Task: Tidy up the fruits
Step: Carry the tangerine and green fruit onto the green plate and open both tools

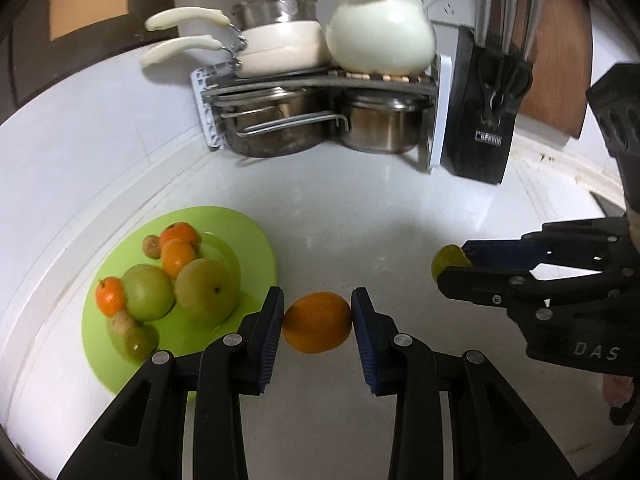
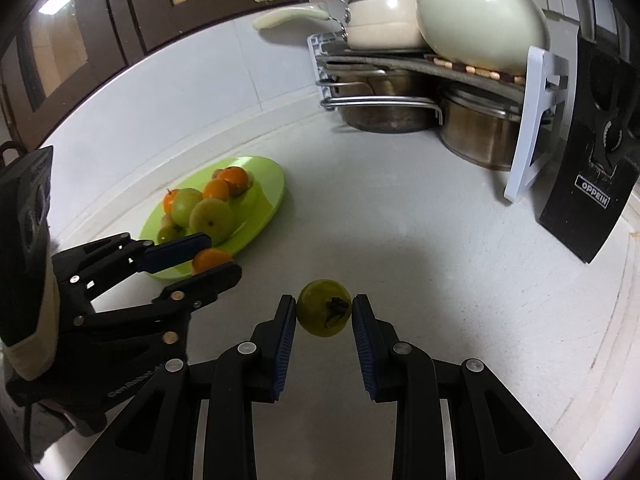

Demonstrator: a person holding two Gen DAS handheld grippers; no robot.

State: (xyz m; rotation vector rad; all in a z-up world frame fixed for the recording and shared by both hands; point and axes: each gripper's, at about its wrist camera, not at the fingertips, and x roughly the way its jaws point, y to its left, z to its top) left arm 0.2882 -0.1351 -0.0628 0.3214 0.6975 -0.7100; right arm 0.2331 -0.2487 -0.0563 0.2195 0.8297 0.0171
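Note:
My left gripper (image 1: 318, 320) is shut on an orange (image 1: 317, 323), held just right of the green plate (image 1: 256, 240). The plate carries several fruits: small oranges, green apples (image 1: 206, 290) and small brown fruits. My right gripper (image 2: 324, 314) is shut on a small green fruit (image 2: 323, 307) with a dark stem, above the white counter. In the left wrist view the right gripper (image 1: 460, 264) shows at the right with the green fruit (image 1: 446, 262). In the right wrist view the left gripper (image 2: 216, 258) holds the orange (image 2: 210, 260) at the near edge of the plate (image 2: 268, 184).
A metal rack (image 1: 320, 84) with steel pots, cream pans and a white jug (image 1: 380, 30) stands at the back. A black knife block (image 1: 486, 120) stands to its right. The white counter (image 1: 380, 208) meets a wall on the left.

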